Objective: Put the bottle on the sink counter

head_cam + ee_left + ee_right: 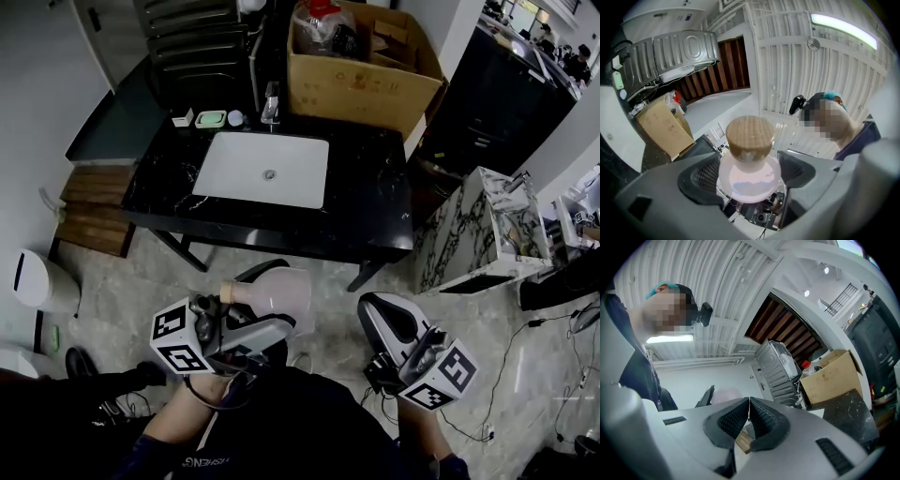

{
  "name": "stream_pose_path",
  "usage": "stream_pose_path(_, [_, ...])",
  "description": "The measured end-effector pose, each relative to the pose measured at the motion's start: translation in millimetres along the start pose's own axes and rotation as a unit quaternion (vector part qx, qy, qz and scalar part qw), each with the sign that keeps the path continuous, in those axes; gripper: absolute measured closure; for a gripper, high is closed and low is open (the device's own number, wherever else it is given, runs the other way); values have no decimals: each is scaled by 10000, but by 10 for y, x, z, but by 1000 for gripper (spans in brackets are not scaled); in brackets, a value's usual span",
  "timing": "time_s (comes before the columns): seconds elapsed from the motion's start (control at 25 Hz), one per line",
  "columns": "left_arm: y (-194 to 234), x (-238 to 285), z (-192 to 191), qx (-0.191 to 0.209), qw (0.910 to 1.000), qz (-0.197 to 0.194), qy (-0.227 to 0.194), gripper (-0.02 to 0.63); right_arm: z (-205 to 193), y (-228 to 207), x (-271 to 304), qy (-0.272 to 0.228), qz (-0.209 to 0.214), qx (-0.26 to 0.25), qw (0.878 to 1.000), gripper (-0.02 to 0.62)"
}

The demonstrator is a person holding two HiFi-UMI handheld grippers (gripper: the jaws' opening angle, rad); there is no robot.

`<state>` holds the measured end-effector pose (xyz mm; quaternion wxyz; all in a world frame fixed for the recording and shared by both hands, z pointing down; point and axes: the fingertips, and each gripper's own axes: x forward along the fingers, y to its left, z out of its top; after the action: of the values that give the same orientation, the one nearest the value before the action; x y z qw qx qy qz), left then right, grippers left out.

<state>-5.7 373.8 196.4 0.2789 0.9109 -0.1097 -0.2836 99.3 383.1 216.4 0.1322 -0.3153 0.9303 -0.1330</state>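
Black stone counter [375, 211] lies ahead; left gripper [267, 319] clamps the corked bottle [281, 291], right gripper [749, 412] pinched empty. Best stand it upright at the right edge, clear of the basin [262, 169].

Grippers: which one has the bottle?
The left gripper: its jaws clamp the pink, cork-stoppered bottle. The right gripper has its jaws shut together with nothing between them.
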Motion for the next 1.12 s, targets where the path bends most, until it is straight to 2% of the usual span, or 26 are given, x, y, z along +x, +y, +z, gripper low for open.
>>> stream_pose_path(0.52, [417,-13,207,-127,9999,30,-9,222,-99,-267,385,130,-74,141,9998,569])
stream_pose_path(0.96, [1049,0,586,-309,9995,77,13,222,-46,-610,1049,80,-166,349,9992,569])
stream_pose_path(1.12, [1314,15,741,-369,9993,77,43,222,-136,-820,1226,223,-274,283,9990,568])
